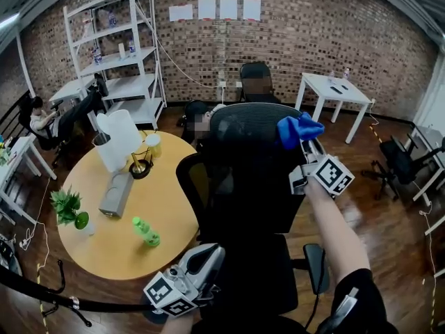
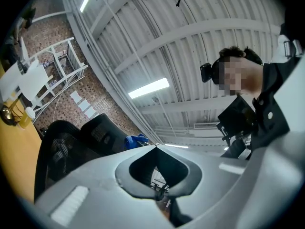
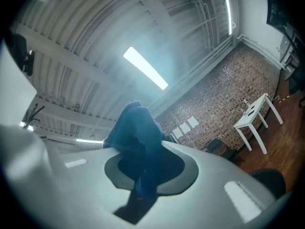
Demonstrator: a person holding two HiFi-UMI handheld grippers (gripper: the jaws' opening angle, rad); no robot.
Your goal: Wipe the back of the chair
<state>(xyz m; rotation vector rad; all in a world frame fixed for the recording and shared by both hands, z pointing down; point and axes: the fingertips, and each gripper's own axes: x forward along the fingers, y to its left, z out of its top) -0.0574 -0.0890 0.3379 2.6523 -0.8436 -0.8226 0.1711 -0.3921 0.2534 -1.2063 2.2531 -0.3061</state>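
Left of centre: round yellow counter (image 1: 149, 207). Centre: black mesh chair (image 1: 250, 165), back turned to the camera. Bottom edge, low beside the seat: left gripper (image 1: 206, 255), fingers pressed together on nothing. Upper right: right gripper (image 1: 306, 142), fingers pinching a blue cloth (image 1: 297, 129) at the top right edge of the chair back.

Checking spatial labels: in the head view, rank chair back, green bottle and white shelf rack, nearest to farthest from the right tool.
1. Chair back, directly beside the right tool.
2. Green bottle, on the round table, lower left.
3. White shelf rack, by the far wall, left.
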